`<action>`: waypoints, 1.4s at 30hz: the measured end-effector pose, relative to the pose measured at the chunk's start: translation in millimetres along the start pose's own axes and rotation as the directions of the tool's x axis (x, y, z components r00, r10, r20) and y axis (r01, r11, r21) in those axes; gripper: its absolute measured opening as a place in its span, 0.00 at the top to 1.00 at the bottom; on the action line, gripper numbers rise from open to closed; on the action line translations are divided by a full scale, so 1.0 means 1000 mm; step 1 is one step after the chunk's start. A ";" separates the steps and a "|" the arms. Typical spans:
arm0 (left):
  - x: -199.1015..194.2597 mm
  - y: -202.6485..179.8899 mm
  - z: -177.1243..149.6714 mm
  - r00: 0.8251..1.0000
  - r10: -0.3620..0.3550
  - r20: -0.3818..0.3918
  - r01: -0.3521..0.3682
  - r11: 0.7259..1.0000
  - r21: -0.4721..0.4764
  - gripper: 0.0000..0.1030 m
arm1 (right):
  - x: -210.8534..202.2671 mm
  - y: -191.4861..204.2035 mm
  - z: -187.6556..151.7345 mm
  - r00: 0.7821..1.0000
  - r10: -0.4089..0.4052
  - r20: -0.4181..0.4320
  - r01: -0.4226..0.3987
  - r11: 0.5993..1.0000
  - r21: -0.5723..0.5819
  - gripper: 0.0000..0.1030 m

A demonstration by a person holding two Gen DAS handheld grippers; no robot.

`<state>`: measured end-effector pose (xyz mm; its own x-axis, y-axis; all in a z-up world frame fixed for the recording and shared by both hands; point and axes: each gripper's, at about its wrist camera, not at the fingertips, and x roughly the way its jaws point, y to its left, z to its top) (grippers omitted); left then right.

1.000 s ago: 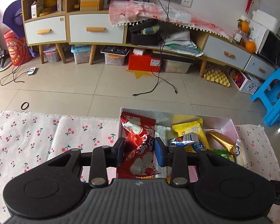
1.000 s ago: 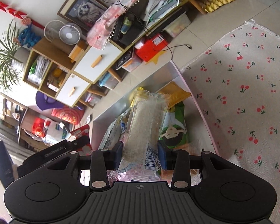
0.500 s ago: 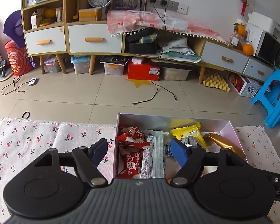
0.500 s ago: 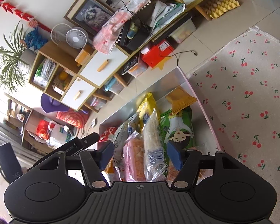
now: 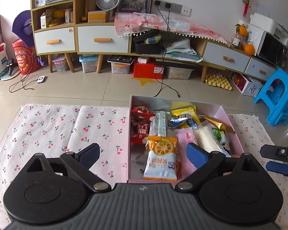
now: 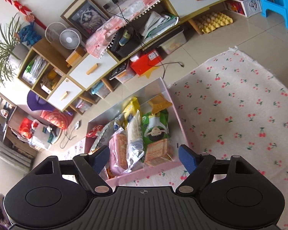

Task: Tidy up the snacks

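Observation:
A pink box [image 5: 233,126] on the cherry-print cloth holds several snack packs: a red pack [image 5: 141,126], a clear long pack [image 5: 159,123], an orange cracker pack [image 5: 161,158], a yellow pack [image 5: 188,112] and a white long pack [image 5: 206,137]. My left gripper [image 5: 143,156] is open and empty, above the box's near end. My right gripper [image 6: 144,158] is open and empty, above the near edge of the box [image 6: 153,169]. The white long pack [image 6: 134,134] lies there between a pink pack [image 6: 117,153] and a green pack [image 6: 155,127]. The right gripper also shows at the left wrist view's right edge [image 5: 276,159].
The cherry-print cloth [image 5: 57,130] spreads left of the box and also right of it [image 6: 240,115]. Beyond lie tiled floor, cables [image 5: 163,88], a low cabinet [image 5: 103,40] with storage bins, and a blue stool [image 5: 278,95].
Both grippers opened and drew back upward. The left let go of the red pack and the right let go of the white long pack; both packs now lie in the box.

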<state>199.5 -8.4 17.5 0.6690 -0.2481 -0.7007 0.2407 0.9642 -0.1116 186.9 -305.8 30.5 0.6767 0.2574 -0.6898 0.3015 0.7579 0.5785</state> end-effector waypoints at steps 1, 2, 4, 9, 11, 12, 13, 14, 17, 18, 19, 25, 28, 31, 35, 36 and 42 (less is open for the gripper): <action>-0.005 0.000 -0.004 1.000 0.006 -0.001 -0.006 1.000 0.000 0.04 | -0.005 0.001 -0.002 1.000 -0.011 0.003 0.011 1.000 -0.013 0.21; -0.008 0.000 -0.007 1.000 0.010 -0.004 -0.010 1.000 0.001 0.04 | -0.010 0.002 -0.004 1.000 -0.022 0.006 0.023 0.999 -0.026 0.20; -0.015 0.001 -0.013 1.000 0.020 -0.012 -0.020 1.000 -0.002 0.03 | -0.018 0.002 -0.010 0.999 -0.037 0.012 0.037 0.998 -0.042 0.16; -0.032 0.007 -0.031 0.998 0.044 -0.036 -0.045 0.998 -0.034 0.01 | -0.030 -0.002 -0.028 0.999 -0.049 -0.010 0.049 0.998 -0.050 0.15; -0.038 0.008 -0.038 0.997 0.058 -0.052 -0.060 0.997 -0.044 0.01 | -0.033 -0.002 -0.034 0.998 -0.065 -0.023 0.063 0.997 -0.053 0.15; -0.039 0.008 -0.041 0.996 0.063 -0.061 -0.066 0.997 -0.045 0.01 | -0.035 -0.001 -0.038 0.997 -0.076 -0.029 0.075 0.995 -0.062 0.15; -0.042 0.008 -0.045 0.995 0.072 -0.071 -0.075 0.996 -0.047 0.01 | -0.037 0.000 -0.041 0.995 -0.095 -0.033 0.092 0.993 -0.071 0.15; -0.043 0.007 -0.047 0.994 0.079 -0.079 -0.083 0.996 -0.044 0.01 | -0.039 0.002 -0.045 0.991 -0.126 -0.041 0.122 0.989 -0.082 0.15; -0.054 0.003 -0.059 0.991 0.107 -0.082 -0.110 0.993 -0.035 0.00 | -0.044 0.008 -0.058 0.982 -0.181 -0.055 0.172 0.975 -0.142 0.15; -0.056 0.001 -0.061 0.990 0.119 -0.081 -0.122 0.992 -0.028 0.00 | -0.046 0.010 -0.062 0.981 -0.187 -0.049 0.177 0.971 -0.162 0.15; -0.060 -0.001 -0.066 0.988 0.132 -0.079 -0.134 0.991 -0.017 0.00 | -0.049 0.012 -0.066 0.980 -0.194 -0.047 0.183 0.967 -0.178 0.15; -0.071 -0.015 -0.084 0.983 0.162 -0.085 -0.161 0.987 0.020 0.00 | -0.059 0.023 -0.088 0.968 -0.248 -0.027 0.232 0.933 -0.274 0.15; -0.075 -0.017 -0.089 0.984 0.154 -0.088 -0.155 0.988 -0.002 0.00 | -0.065 0.027 -0.099 0.964 -0.266 -0.005 0.250 0.911 -0.327 0.15; -0.077 -0.020 -0.096 0.983 0.155 -0.102 -0.155 0.988 0.003 0.00 | -0.071 0.032 -0.107 0.967 -0.255 0.013 0.242 0.896 -0.371 0.15; -0.077 -0.028 -0.104 0.979 0.176 -0.102 -0.176 0.984 0.011 0.00 | -0.072 0.033 -0.113 0.970 -0.244 0.011 0.229 0.896 -0.381 0.12; -0.077 -0.029 -0.105 0.979 0.176 -0.101 -0.176 0.984 0.012 0.00 | -0.071 0.034 -0.115 0.969 -0.245 0.009 0.229 0.892 -0.389 0.12; -0.075 -0.036 -0.110 0.982 0.151 -0.117 -0.150 0.988 0.020 0.00 | -0.061 0.039 -0.123 0.968 -0.251 -0.009 0.222 0.874 -0.432 0.12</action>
<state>62.9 -14.3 -3.4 0.6110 -0.0866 -0.7869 0.1517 0.9884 0.0090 74.8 -218.0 41.9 0.5734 0.0645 -0.8167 0.1235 0.9787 0.1640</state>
